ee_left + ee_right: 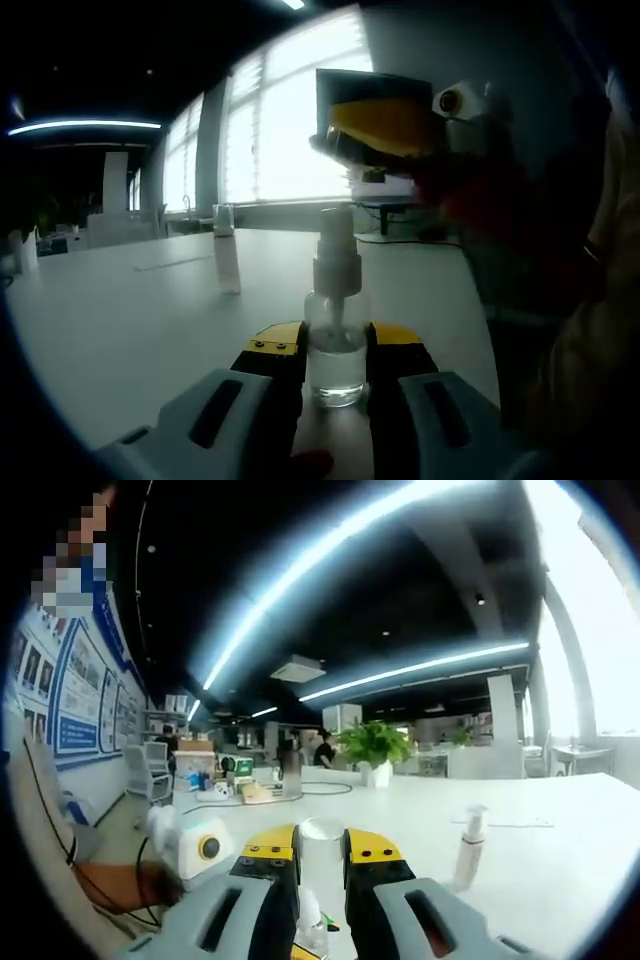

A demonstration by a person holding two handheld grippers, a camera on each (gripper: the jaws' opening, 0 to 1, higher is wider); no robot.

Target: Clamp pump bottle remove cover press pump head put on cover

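Clear pump bottle (336,345) stood upright on the white table (130,320), pump head bare, clamped between the jaws of the left gripper (336,352). Right gripper (385,135) hovered above the bottle's pump head, holding the clear cover (318,832) pinched between its jaws. Beyond the bottle, farther across the table, stood a second slim bottle (226,250).
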